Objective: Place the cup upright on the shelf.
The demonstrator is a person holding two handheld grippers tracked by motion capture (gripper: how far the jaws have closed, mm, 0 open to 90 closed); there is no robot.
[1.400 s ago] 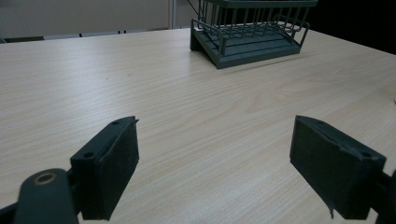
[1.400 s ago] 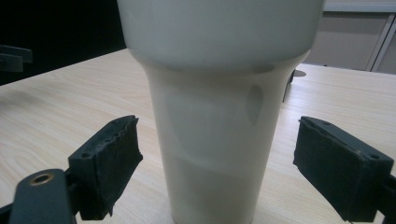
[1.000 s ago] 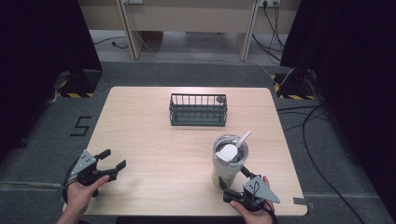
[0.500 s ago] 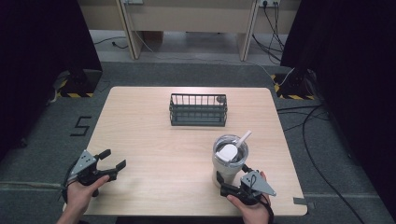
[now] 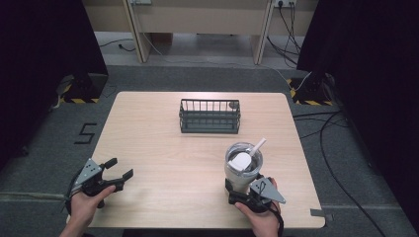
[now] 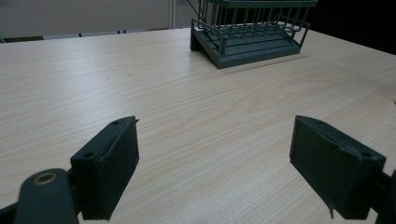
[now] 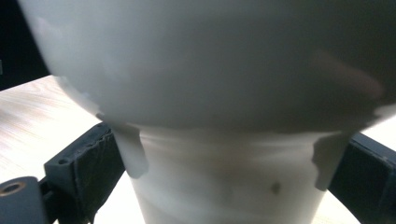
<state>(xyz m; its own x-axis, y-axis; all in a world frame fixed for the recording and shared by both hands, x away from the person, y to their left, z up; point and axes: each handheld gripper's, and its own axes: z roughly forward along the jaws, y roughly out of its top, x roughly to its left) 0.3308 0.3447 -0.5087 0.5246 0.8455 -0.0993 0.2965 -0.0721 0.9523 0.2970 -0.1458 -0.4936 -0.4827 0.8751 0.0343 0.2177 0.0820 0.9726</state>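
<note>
Tall tumbler (image 5: 242, 168) near bench (image 5: 163, 128) front-right edge, narrow base between right gripper (image 5: 236, 193) jaws.

Jaws flanking base, contact unclear, not clamped. Top-heavy with lid and straw (image 5: 258, 147): low, off-centre squeeze likely to tip it. Left gripper (image 5: 118, 170) wide open, empty, well apart from wire basket (image 5: 209, 116).

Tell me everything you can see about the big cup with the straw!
The cup is a tall, pale grey tumbler, wide on top and narrower at its base. A clear lid with a white piece covers it, and a white straw leans out toward the right. It stands upright on the wooden table, near the front right. The right hand-held gripper has its black jaws on either side of the narrow base, close against it; whether they squeeze yet is unclear.
</note>
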